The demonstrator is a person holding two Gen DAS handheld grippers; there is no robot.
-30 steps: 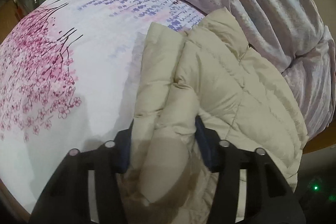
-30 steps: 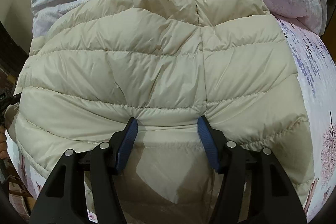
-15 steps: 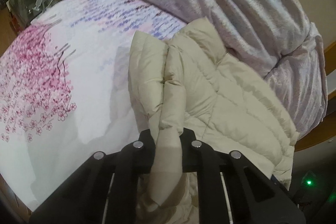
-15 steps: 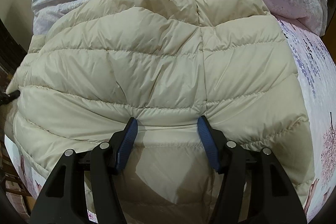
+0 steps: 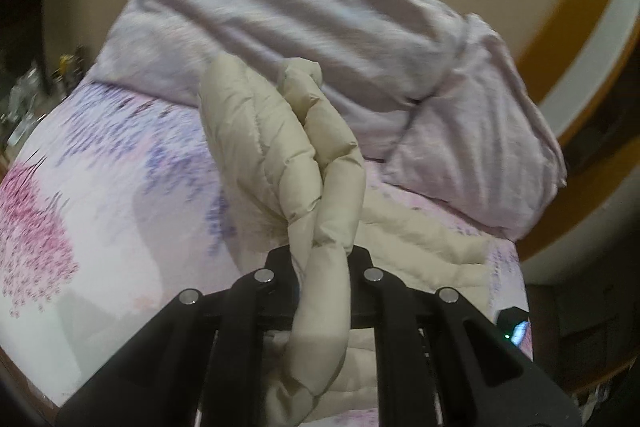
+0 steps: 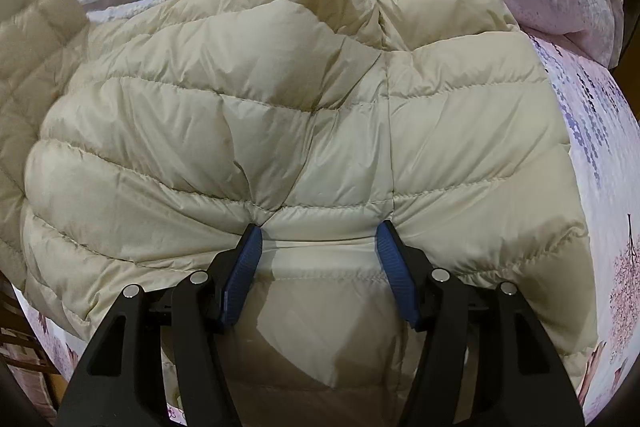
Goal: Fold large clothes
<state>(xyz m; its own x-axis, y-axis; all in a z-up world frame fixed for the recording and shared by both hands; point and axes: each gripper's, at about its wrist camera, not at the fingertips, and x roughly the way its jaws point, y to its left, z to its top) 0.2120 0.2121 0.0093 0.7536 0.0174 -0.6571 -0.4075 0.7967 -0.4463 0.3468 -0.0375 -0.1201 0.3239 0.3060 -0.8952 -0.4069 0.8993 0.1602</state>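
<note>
Now the pinched jacket sleeve stretches straight away from the left gripper.

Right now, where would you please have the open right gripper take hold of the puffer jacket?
Take the puffer jacket at its near hem panel between the right gripper fingers, from above: that edge already lies flat there, thin enough to pinch.
</note>
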